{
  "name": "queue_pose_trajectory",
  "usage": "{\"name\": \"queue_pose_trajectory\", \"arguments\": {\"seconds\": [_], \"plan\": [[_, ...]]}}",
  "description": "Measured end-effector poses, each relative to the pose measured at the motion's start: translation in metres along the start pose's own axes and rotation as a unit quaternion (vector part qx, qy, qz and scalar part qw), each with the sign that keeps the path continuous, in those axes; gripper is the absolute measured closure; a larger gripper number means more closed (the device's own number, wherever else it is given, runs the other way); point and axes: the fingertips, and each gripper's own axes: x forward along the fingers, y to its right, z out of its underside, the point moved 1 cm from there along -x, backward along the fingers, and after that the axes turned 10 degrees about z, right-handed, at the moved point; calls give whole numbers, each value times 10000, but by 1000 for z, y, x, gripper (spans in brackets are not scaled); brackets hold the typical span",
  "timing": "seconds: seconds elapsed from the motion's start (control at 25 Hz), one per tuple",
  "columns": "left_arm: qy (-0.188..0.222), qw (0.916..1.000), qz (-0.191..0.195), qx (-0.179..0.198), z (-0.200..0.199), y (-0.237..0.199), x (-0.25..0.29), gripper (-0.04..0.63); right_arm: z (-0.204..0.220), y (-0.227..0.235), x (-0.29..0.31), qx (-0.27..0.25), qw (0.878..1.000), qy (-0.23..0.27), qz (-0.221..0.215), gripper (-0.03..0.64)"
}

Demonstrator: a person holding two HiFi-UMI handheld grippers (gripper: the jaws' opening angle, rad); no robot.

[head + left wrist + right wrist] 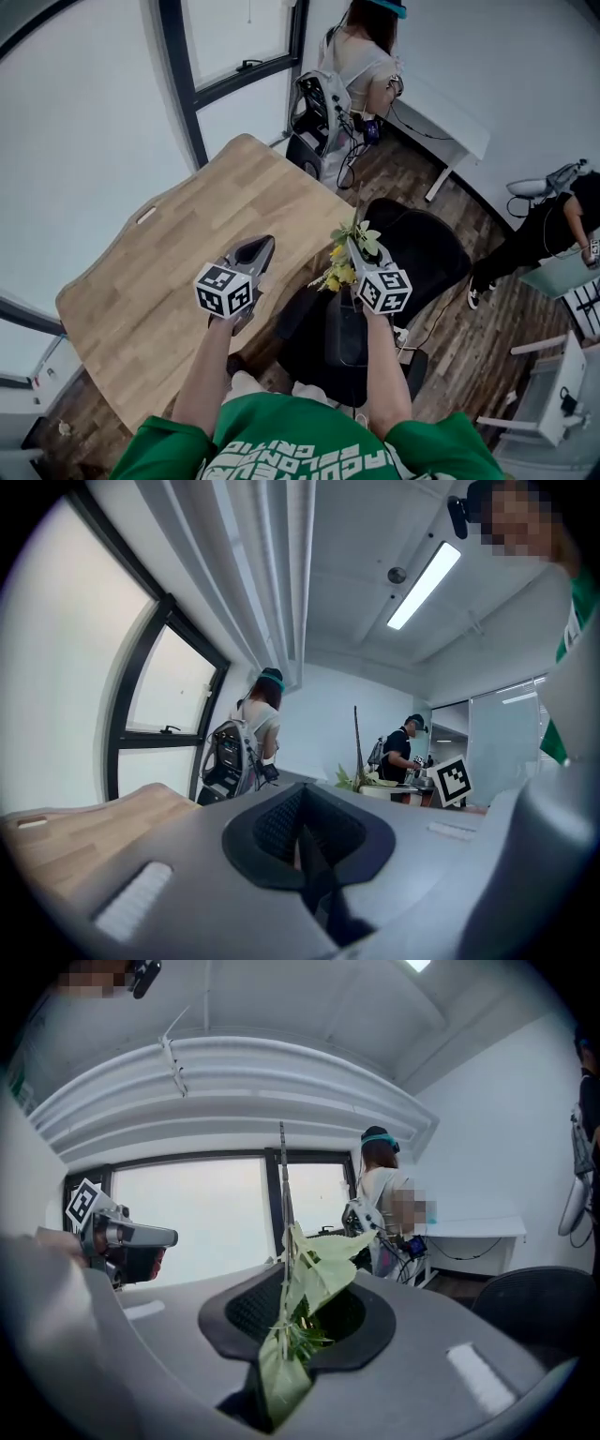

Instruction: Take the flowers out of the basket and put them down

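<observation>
Beside the wooden table (159, 262) sits a black chair (424, 246). The left gripper (262, 247), near the table's edge, is closed on nothing. The right gripper (357, 247), just off that edge, pinches the flowers (341, 271) by the stem — tight, I think, so they don't drop.

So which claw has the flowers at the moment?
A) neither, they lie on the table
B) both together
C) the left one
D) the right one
D: the right claw is closed on the flowers, with a leafy stem pinched between its jaws, while the left claw has nothing in it.
</observation>
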Motion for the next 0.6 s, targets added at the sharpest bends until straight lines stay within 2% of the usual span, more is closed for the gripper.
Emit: {"name": "queue_pose_trajectory", "arguments": {"seconds": [0.32,0.6], "plan": [[29,9995,-293,-76,-1,-68,-82,577,16,-95,47,-8,9995,-148,-263,526],[137,9985,-486,-191,9,-95,-118,577,30,-129,67,-147,9985,-314,-416,525]]}}
